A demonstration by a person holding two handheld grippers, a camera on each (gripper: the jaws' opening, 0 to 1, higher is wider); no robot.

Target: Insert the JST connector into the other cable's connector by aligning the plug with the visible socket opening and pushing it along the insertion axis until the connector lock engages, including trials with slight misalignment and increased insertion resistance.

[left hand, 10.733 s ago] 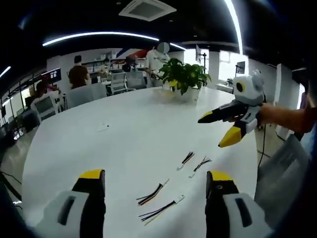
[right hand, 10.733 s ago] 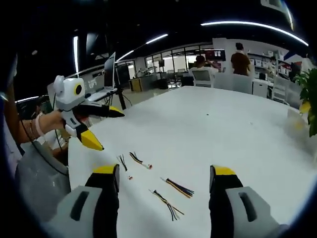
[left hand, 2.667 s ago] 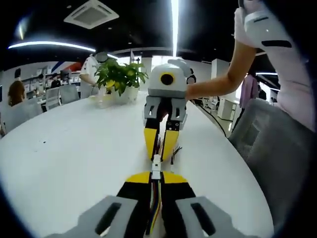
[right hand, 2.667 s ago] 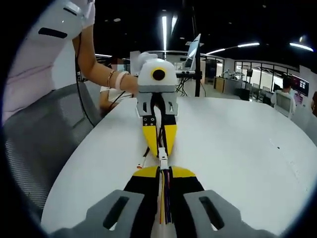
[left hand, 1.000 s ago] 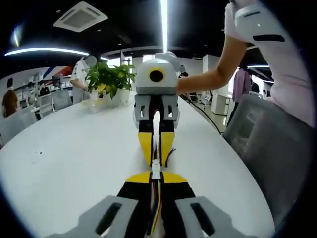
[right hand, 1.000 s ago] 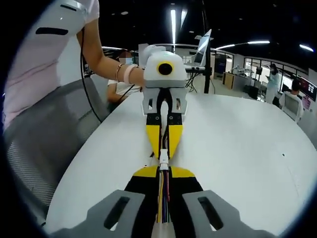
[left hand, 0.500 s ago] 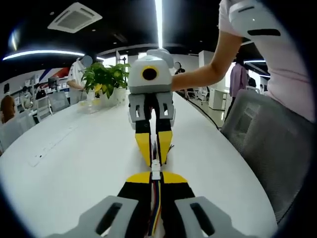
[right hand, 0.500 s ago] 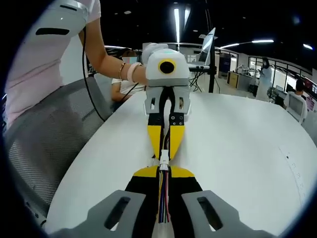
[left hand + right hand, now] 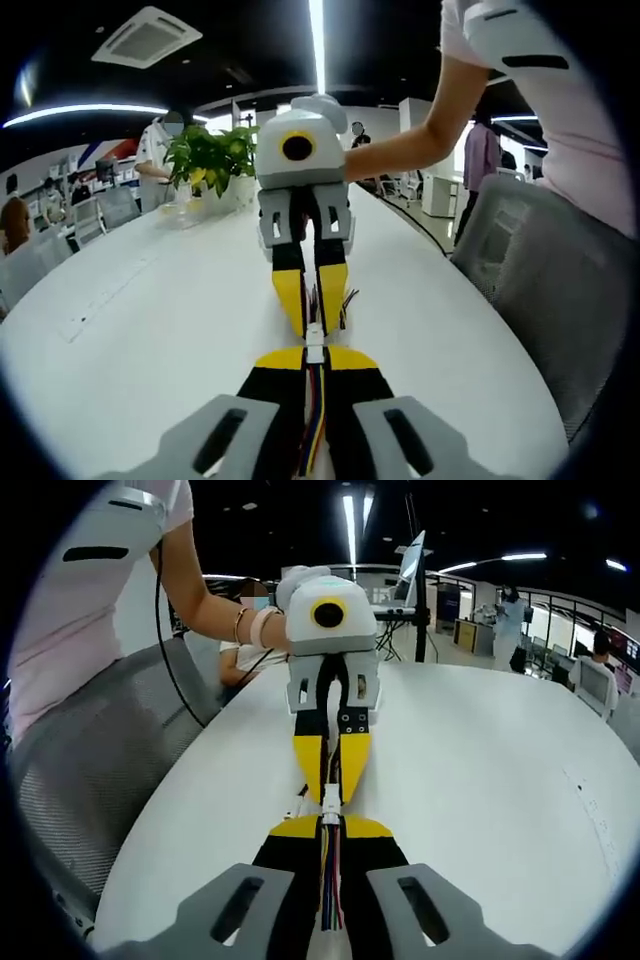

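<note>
Above the white tabletop [image 9: 150, 320], a wire bundle is clamped by each closed hand-held gripper, left [image 9: 314, 356] and right [image 9: 331, 826], with the white JST connectors [image 9: 314, 340] met tip to tip between them.

Above the white oval surface [image 9: 150, 330], the left claw [image 9: 314, 357] and right claw [image 9: 330, 827] meet tip to tip, a potted green plant [image 9: 208, 160] standing far behind.

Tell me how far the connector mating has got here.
Done: each gripper is shut on a cable, tips facing over the table. In hand: the left gripper and right gripper hold the white connectors together, end to end. Left: whether the lock has engaged cannot be told; release remains.
</note>
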